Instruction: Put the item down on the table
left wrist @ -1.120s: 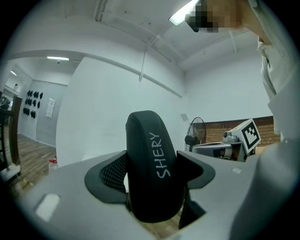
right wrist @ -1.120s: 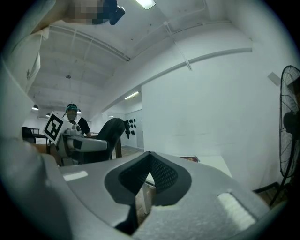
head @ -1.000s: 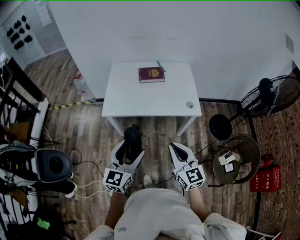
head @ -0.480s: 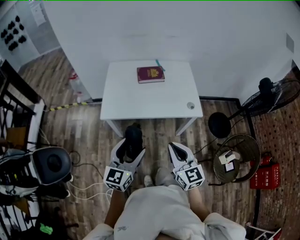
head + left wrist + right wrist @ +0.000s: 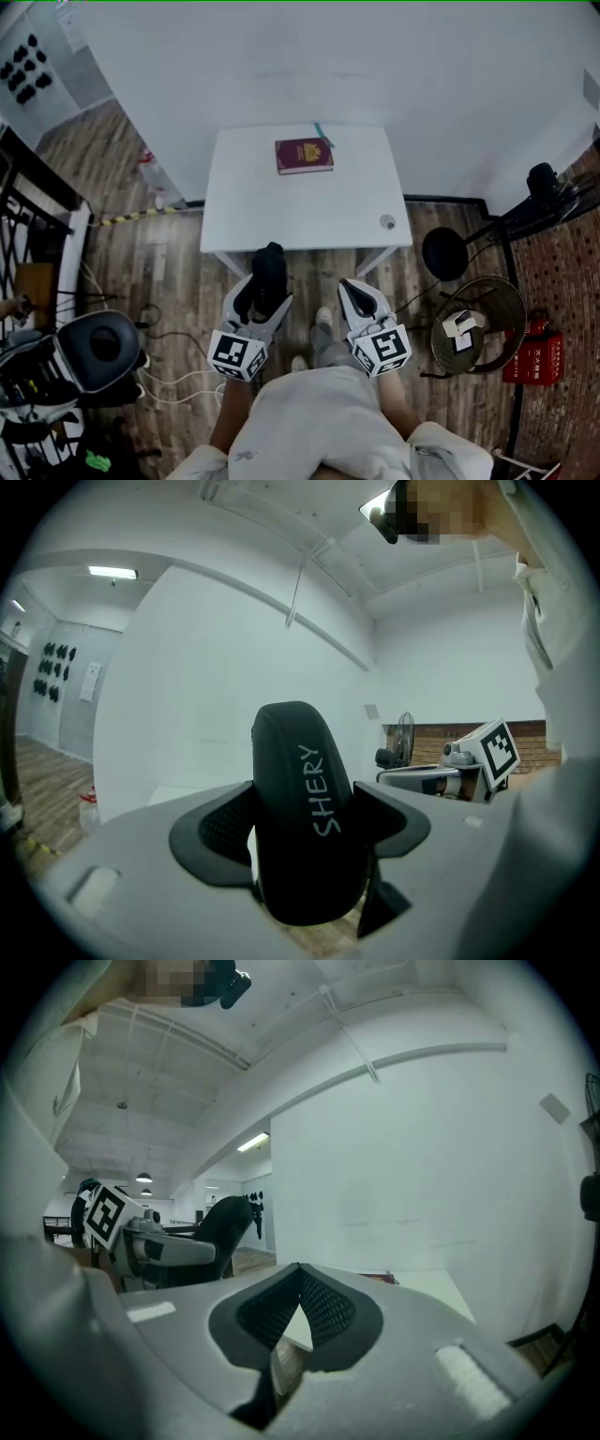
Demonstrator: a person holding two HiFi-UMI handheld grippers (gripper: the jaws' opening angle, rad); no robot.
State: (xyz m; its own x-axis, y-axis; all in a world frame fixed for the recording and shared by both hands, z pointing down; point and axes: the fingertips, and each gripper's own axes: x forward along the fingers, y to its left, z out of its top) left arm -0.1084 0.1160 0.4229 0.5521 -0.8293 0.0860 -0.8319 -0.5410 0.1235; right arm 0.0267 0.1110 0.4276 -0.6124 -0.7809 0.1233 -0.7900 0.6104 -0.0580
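Nothing is set down yet: the left hand-held gripper (image 5: 267, 292) clamps the black case (image 5: 298, 808) upright between its jaws, over the floor just short of the table (image 5: 309, 211). The right hand-held gripper (image 5: 354, 291) is closed and empty. Reaching over the table and letting go of the case are both left to do.

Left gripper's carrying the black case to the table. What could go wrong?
The left gripper is short of the white table, over floor: early release would drop the black case. The case stands tall between the jaws, so it may topple when set down. Keep clear of the red book.
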